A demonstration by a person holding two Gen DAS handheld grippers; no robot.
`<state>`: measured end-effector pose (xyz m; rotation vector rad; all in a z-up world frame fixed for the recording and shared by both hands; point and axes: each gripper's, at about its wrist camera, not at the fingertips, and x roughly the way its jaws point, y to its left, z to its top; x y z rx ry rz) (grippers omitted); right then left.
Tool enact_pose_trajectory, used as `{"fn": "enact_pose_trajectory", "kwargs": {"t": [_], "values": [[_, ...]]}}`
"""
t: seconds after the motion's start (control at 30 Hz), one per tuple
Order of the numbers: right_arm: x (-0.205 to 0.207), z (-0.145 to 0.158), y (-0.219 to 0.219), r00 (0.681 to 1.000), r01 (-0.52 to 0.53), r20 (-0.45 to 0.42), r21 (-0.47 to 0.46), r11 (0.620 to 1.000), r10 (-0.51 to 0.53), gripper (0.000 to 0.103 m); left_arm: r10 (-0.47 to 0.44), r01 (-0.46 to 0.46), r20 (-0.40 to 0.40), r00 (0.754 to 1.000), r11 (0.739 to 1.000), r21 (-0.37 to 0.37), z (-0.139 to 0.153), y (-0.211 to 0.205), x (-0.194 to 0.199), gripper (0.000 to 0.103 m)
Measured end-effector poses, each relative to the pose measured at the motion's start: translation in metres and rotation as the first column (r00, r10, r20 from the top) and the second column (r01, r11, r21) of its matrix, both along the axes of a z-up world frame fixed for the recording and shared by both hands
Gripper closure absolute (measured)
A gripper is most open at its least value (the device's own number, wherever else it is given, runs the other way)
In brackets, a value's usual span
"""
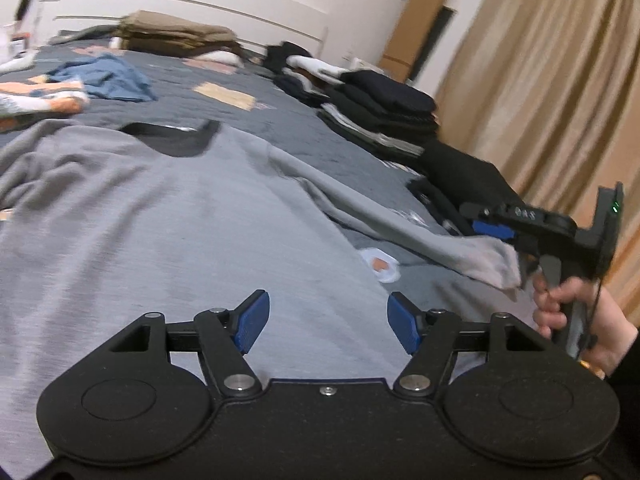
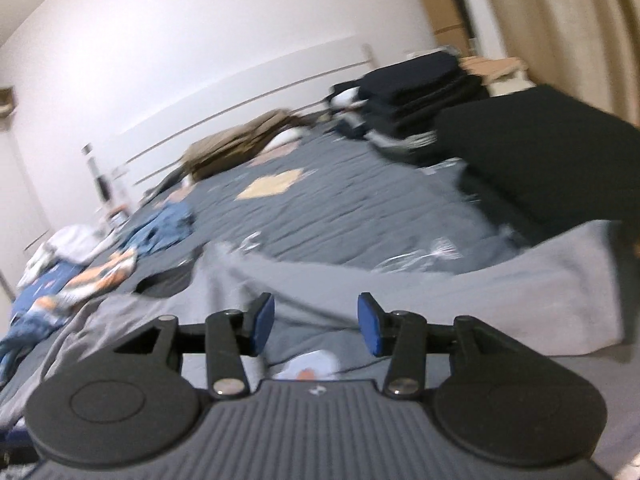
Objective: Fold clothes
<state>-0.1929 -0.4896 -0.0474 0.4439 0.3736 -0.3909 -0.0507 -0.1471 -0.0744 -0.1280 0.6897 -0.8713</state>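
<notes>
Bed: dark grey quilt (image 1: 280,120) with pale patches, spread under everything; a white headboard (image 1: 192,4) stands at the far end, a beige curtain (image 1: 552,80) hangs along the right side.
Sweatshirt: a grey sweatshirt (image 1: 160,208) with a black collar lies flat on the quilt, collar toward the headboard, filling the near part of the left wrist view.
Sleeve: its right sleeve (image 1: 400,216) stretches out to the side, and the cuff end sits bunched right at the front of the right gripper.
Left gripper: the left gripper (image 1: 328,320) hangs over the lower body of the sweatshirt, its blue pads (image 1: 252,320) spread wide with nothing between them.
Right gripper: the right gripper (image 2: 316,322) is held by a hand (image 1: 568,316) at the bed's right edge; in its own view the pads stand apart with grey cloth below them. From the left wrist view the cuff hides the tips, so whether they pinch it I cannot tell.
Folded piles: black and dark clothes (image 1: 380,108) are stacked along the right side of the bed; a brown folded pile (image 1: 176,36) sits by the headboard.
Loose clothes: a crumpled blue garment (image 1: 108,76) lies at the far left, well apart from the sweatshirt.
Sharpness: both views are blurred.
</notes>
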Motion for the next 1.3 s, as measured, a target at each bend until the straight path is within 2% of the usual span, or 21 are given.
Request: {"fn": "enact_pose_trajectory", "kwargs": {"t": [0.3,0.83,0.93,1.0,1.1,1.3], "values": [[0.048,0.006,0.061,0.982,-0.187,-0.036,-0.001,0.982,0.187,0.057,0.154,-0.154,-0.009,0.988,0.988,-0.018,0.01,0.063,0.024,0.038],[0.111,0.009,0.161,0.911,-0.41,-0.058,-0.002,0.912,0.409,0.056,0.34,-0.34,0.006,0.94,0.94,0.0,0.015,0.164,0.041,0.038],[0.117,0.006,0.175,0.896,-0.44,-0.07,0.003,0.898,0.439,0.056,0.389,-0.39,0.036,0.92,0.921,0.016,0.02,0.191,0.045,0.038],[0.12,0.005,0.182,0.886,-0.458,-0.073,0.008,0.889,0.457,0.056,0.421,-0.426,0.086,0.903,0.903,0.056,0.023,0.208,0.046,0.037],[0.125,0.005,0.194,0.873,-0.482,-0.079,0.005,0.876,0.481,0.056,0.461,-0.478,0.149,0.875,0.871,0.112,0.028,0.235,0.046,0.037],[0.136,0.003,0.221,0.842,-0.533,-0.081,0.014,0.846,0.533,0.055,0.546,-0.575,0.193,0.815,0.801,0.165,0.028,0.3,0.046,0.038]]}}
